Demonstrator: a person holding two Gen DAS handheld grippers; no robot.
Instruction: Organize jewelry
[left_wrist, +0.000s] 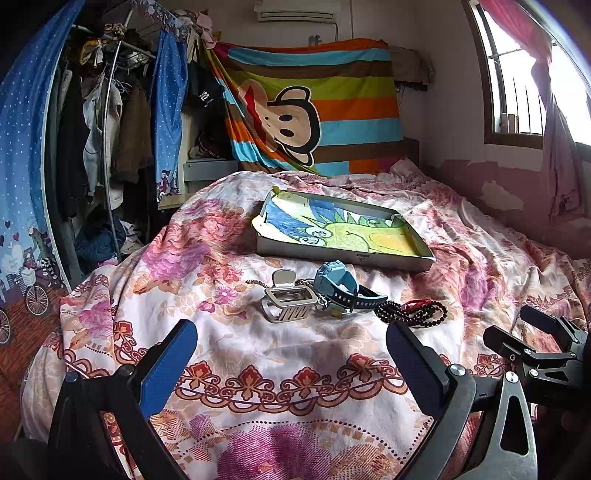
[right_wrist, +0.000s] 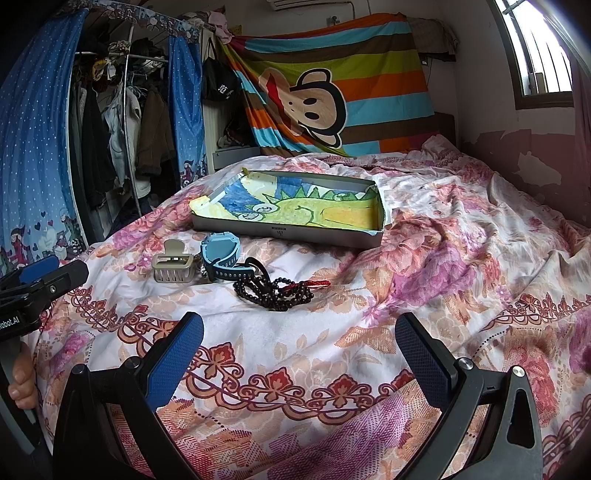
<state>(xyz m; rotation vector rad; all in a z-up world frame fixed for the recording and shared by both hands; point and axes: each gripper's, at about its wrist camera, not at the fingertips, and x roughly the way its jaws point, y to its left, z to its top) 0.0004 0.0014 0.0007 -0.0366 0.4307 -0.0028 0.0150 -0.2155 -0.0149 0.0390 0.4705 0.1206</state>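
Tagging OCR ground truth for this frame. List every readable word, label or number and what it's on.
"obot.AI" on the left gripper body at the right wrist view's left edge; the start is cut off.
White character on the black bag hanging by the wardrobe: blurred, not readable.
Small mark on the front wall of the box: too small to read.

a bed under a pink floral quilt (left_wrist: 229, 362) carries a shallow grey box lined with a crayon drawing (left_wrist: 343, 254), a beige hair claw clip (left_wrist: 290, 301), a blue watch (left_wrist: 338, 286) and dark beaded strands (left_wrist: 413, 312).
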